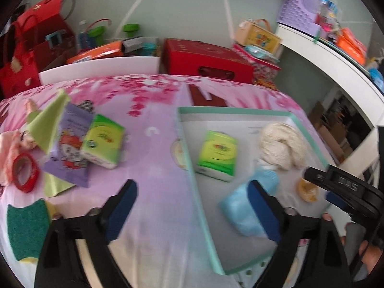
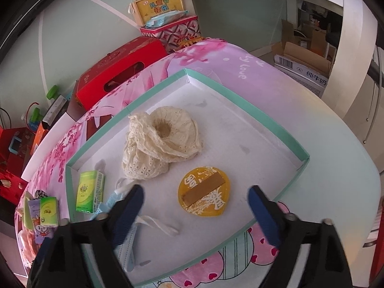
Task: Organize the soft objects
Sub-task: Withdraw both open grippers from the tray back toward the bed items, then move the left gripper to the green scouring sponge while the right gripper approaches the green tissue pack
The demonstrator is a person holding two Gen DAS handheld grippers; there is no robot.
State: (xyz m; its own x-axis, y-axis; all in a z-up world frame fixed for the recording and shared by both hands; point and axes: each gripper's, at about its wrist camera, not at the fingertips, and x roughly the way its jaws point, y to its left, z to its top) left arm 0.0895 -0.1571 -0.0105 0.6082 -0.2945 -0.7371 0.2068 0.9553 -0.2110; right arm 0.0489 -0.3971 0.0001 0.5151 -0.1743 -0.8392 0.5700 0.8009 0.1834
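A white tray with a teal rim (image 1: 189, 144) lies on the pink flowered cover. In it are a green tissue pack (image 1: 216, 156), a cream lace cloth (image 1: 280, 146), a light blue face mask (image 1: 240, 211) and a yellow disc (image 1: 308, 189). My left gripper (image 1: 194, 206) is open and empty, straddling the tray's left rim, its right finger over the mask. My right gripper (image 2: 195, 206) is open and empty above the yellow disc (image 2: 204, 192), with the lace cloth (image 2: 163, 139) beyond it. The mask (image 2: 127, 247) lies under its left finger.
Left of the tray lie a second green tissue pack (image 1: 103, 141), a purple packet (image 1: 72, 144), a green cloth (image 1: 48, 124), a red tape roll (image 1: 24, 172), a green sponge (image 1: 26, 230) and a pink cloth (image 1: 9, 148). Red boxes (image 1: 206, 60) stand behind.
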